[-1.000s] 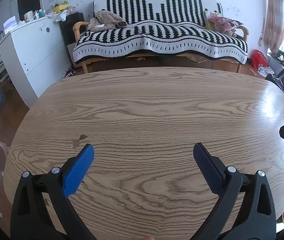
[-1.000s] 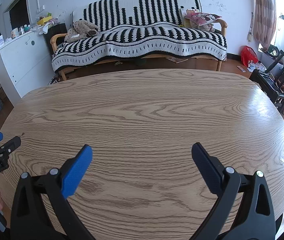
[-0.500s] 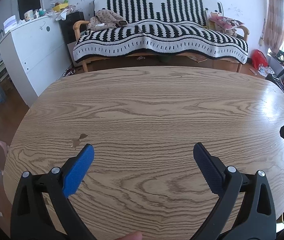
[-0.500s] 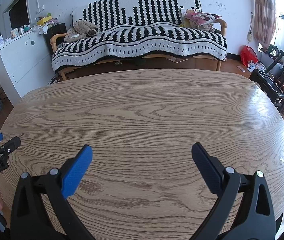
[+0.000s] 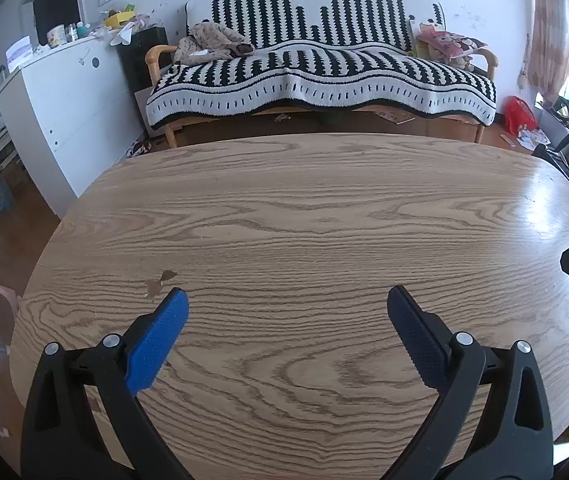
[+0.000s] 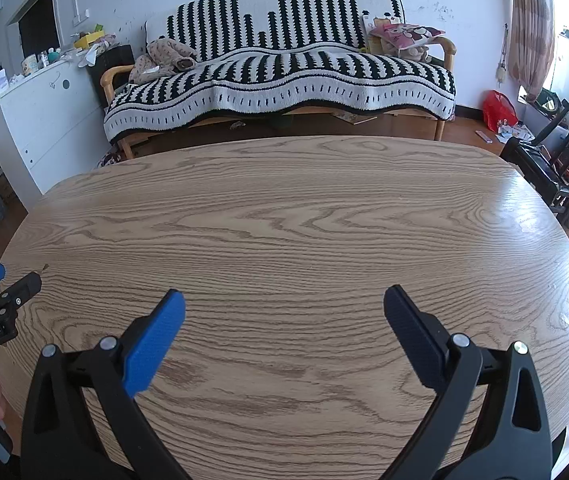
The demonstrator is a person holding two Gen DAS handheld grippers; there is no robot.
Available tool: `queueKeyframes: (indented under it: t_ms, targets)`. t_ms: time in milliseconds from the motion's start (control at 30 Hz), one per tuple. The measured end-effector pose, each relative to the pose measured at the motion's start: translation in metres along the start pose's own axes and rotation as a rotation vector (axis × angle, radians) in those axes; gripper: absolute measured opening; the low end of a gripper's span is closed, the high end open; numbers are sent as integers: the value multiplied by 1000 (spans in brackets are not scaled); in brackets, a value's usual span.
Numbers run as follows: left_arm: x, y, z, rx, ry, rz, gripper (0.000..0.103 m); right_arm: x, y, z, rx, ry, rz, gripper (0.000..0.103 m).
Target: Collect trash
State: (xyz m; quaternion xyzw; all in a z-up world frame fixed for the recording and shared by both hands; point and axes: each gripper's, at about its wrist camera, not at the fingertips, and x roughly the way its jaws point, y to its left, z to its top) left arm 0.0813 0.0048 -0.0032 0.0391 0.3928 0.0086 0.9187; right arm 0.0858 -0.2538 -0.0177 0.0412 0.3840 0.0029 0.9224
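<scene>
Left gripper (image 5: 287,312) & right gripper (image 6: 284,312) both spread, empty, over the oak-grain table (image 5: 324,208). No trash ahead of either; pan around before reaching.

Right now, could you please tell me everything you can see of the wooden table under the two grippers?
The wooden table is a rounded oak-look top with bold wavy grain and a glossy sheen at its right end. A small chipped, darker patch marks it near the left gripper. No trash lies on it. Both grippers, including the right gripper, hover open above its near edge.
</scene>
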Motion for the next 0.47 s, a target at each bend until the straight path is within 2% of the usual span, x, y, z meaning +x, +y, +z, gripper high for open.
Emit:
queueKeyframes:
  t_ms: [467]
  targets:
    - [3, -1, 3, 7, 12, -2, 97, 0, -3, -1, 5, 5, 0, 96]
